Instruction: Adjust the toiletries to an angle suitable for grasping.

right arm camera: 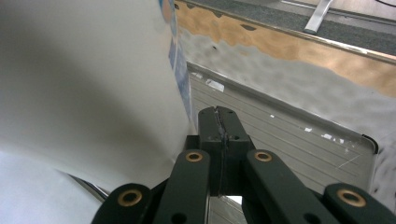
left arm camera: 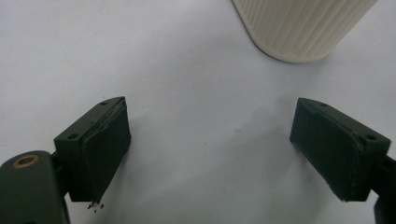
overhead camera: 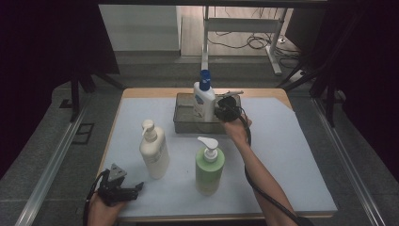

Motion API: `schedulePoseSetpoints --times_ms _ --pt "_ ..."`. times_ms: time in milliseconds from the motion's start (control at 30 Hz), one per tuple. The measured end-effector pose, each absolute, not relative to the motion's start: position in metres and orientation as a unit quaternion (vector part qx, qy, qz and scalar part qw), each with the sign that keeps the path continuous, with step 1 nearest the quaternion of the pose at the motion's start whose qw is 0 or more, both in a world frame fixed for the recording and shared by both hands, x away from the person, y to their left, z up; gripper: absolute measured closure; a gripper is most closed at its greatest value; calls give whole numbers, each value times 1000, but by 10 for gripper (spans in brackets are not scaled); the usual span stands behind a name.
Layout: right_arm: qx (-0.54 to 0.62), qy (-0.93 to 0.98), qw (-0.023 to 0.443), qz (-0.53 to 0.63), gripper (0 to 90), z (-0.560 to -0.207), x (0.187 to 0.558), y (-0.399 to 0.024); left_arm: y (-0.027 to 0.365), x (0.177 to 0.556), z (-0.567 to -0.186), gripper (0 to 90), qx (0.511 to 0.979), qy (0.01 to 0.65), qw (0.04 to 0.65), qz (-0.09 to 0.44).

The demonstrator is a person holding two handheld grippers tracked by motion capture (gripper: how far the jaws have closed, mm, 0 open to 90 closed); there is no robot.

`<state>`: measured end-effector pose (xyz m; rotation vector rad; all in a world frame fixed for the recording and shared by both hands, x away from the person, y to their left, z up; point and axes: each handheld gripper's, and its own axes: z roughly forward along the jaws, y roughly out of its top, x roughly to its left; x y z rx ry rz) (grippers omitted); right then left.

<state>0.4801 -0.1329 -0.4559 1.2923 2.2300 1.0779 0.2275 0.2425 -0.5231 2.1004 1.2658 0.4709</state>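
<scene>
At the near left corner of the counter (overhead camera: pixel 291 155), the left tongs (overhead camera: pixel 133 189) are resting low over the pale mat, their jaws standing wide apart with nothing between them; in the left gripper view the ribbed base of the cream pump bottle (left arm camera: pixel 299 28) is standing just ahead of those open pads. Moving rightward, the cream pump bottle (overhead camera: pixel 154 150) and the green pump bottle (overhead camera: pixel 210 165) are both standing upright on the mat, near each other but apart. Farther back, the white bottle with the blue cap (overhead camera: pixel 204 96) is standing upright at the left end of the grey wire tray (overhead camera: pixel 181 123), and the right tongs (overhead camera: pixel 221 109) are pressing up beside it, their jaws closed flat against each other and gripping nothing.

In the right gripper view, the shut tips (right arm camera: pixel 218 128) are sitting tight against the bottle's white wall (right arm camera: pixel 84 79), with the tray floor (right arm camera: pixel 280 121) stretching behind. The danger appears to lie right here: closed tongs nudging a tall, narrow bottle could tip it over inside the tray or knock it across the rim. Any sweep of the right forearm back toward the person could also clip the green pump bottle's spout, since the arm is passing close beside it. The left tongs look harmless unless they are pushed forward into the cream bottle's base.
</scene>
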Motion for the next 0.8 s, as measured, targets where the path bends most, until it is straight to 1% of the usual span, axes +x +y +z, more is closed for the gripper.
schedulePoseSetpoints --times_ms 800 --pt "448 798 169 366 894 -461 481 -120 242 228 -523 123 798 481 317 178"
